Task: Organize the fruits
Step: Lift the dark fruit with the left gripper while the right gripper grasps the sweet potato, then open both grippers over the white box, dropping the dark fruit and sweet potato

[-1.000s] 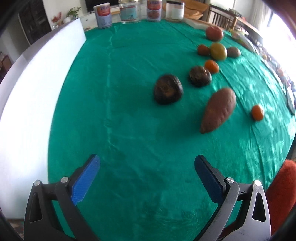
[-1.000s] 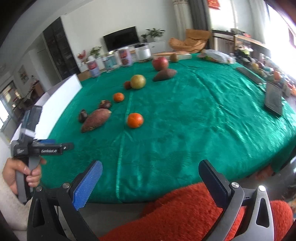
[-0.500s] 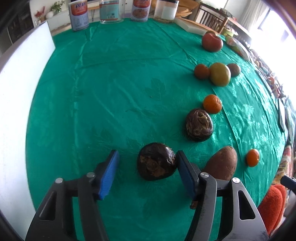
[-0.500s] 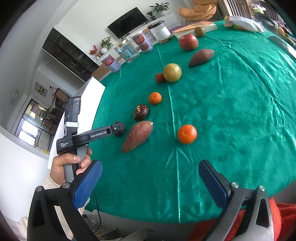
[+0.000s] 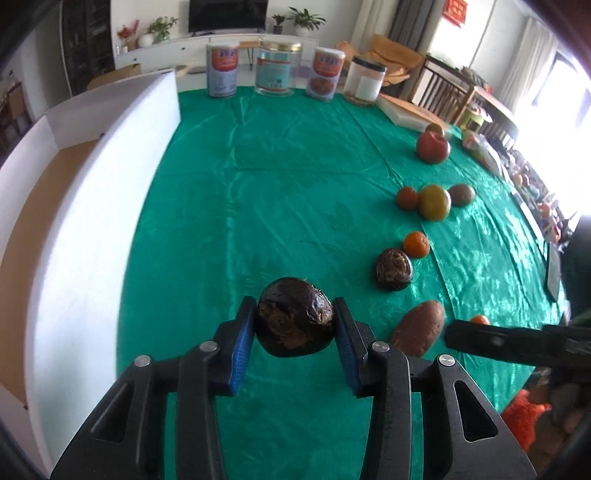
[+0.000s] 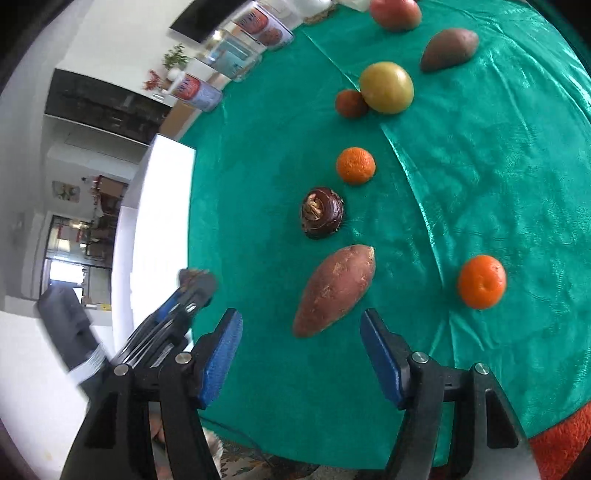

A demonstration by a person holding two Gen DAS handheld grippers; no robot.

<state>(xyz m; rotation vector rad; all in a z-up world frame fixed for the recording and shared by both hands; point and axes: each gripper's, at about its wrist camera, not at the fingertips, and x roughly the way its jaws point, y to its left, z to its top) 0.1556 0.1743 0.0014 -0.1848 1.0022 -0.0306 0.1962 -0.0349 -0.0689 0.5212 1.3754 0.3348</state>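
Observation:
My left gripper [image 5: 295, 334] is shut on a dark brown round fruit [image 5: 294, 321] and holds it above the green tablecloth [image 5: 258, 192]. It shows blurred at the left of the right wrist view [image 6: 195, 282]. My right gripper [image 6: 301, 350] is open and empty, just in front of a sweet potato [image 6: 334, 290] that lies between its blue pads. A second dark round fruit [image 6: 322, 212], two oranges [image 6: 355, 165] [image 6: 481, 281], a yellow-green fruit [image 6: 386, 87], a small reddish fruit [image 6: 351, 103], another sweet potato [image 6: 448, 49] and a red apple [image 6: 395, 13] lie beyond.
A white open box [image 5: 85, 192] with a brown floor stands along the table's left side. Several jars and cans [image 5: 279, 68] stand at the far edge. A white tray [image 5: 410, 114] sits at the far right. Red-orange fabric [image 6: 561, 439] lies below the near table edge.
My left gripper closed on the dark round fruit and lifted it off the cloth. My right gripper moved forward and down to the sweet potato, staying open.

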